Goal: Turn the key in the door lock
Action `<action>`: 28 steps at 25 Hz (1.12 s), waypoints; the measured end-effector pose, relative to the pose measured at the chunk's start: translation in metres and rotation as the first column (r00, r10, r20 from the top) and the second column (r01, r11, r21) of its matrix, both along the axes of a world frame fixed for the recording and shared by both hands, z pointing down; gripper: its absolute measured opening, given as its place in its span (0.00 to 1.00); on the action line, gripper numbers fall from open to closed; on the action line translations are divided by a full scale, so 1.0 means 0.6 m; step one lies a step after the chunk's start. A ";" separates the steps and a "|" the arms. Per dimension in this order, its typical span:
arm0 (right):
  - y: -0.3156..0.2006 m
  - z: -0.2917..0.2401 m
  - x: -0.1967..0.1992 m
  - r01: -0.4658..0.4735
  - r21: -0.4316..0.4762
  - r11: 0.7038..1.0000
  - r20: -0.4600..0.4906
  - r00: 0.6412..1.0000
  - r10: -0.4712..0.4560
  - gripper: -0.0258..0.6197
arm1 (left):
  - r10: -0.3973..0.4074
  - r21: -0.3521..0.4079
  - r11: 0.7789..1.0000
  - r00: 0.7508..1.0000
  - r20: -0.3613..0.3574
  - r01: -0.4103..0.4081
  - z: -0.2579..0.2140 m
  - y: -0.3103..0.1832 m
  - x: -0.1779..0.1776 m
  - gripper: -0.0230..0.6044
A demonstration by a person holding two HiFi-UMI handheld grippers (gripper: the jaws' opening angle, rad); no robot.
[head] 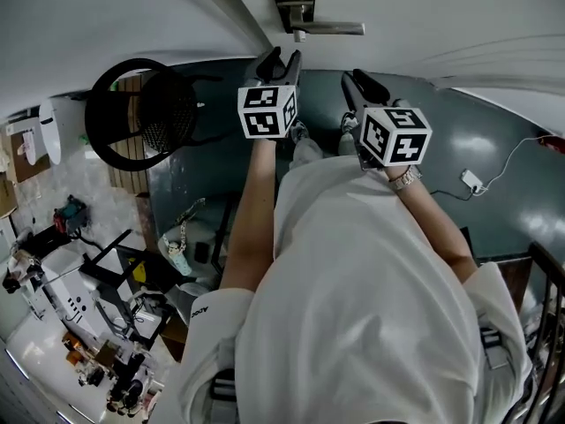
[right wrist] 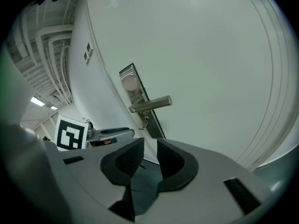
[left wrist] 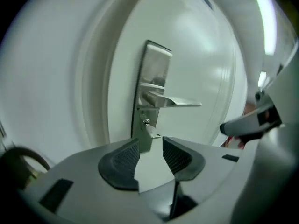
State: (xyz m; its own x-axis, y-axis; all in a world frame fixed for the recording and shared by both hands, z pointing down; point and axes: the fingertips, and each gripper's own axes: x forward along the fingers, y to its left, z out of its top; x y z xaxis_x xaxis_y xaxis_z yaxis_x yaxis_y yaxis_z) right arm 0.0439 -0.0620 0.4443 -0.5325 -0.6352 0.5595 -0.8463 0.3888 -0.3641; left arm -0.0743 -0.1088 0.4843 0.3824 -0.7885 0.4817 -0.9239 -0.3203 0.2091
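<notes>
- Key sits in the lock cylinder, low on the metal plate, under the lever handle. All of this is near the centre of your left gripper view. The key's outer end slants down and to the right in the frame.
- Your left gripper has its jaws spread wide, with nothing between the pads. The key shows just past the tips, in line with the gap, and neither pad is on it.
- Your right gripper keeps a narrower gap, and that gap is empty too. In its own view the plate and handle stand left of centre, well beyond the tips, with your left gripper's marker cube at the lower left.
- In the head view both grippers are raised toward the white door at the top of the frame. The left one is directly below the handle, and the right one is a little lower and further right.
- A white cable lies on the grey floor at the right of that view.
</notes>
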 end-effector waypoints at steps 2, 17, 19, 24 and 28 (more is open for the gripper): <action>-0.003 0.001 0.011 0.022 -0.004 1.000 0.007 1.000 -0.022 0.18 | -0.001 0.064 0.998 0.971 0.239 -0.014 -0.004 -0.010 0.013 0.30; -0.032 0.015 0.111 0.133 -0.018 0.991 0.014 0.991 -0.132 0.18 | -0.113 0.112 0.993 0.536 0.837 0.036 0.018 -0.060 0.057 0.22; -0.035 0.020 0.125 0.138 -0.022 0.990 0.012 0.990 -0.138 0.18 | -0.127 0.110 0.992 0.524 0.842 0.063 0.024 -0.063 0.058 0.19; -0.041 0.028 0.150 0.153 -0.034 0.988 0.008 0.988 -0.153 0.18 | -0.166 0.120 0.985 0.493 0.854 0.123 0.024 -0.068 0.057 0.19; -0.040 0.032 0.157 0.162 -0.039 0.986 0.012 0.987 -0.162 0.18 | -0.177 0.128 0.982 0.436 0.882 0.140 0.027 -0.070 0.056 0.19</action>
State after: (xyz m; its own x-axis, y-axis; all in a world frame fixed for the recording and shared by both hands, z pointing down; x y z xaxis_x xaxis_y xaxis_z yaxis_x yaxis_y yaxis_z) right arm 0.1382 -0.0859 0.4636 -0.6314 -0.5173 0.5777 -0.7701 0.5054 -0.3892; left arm -0.0407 -0.1508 0.5003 -0.3714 -0.8097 0.4544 -0.6338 -0.1366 -0.7613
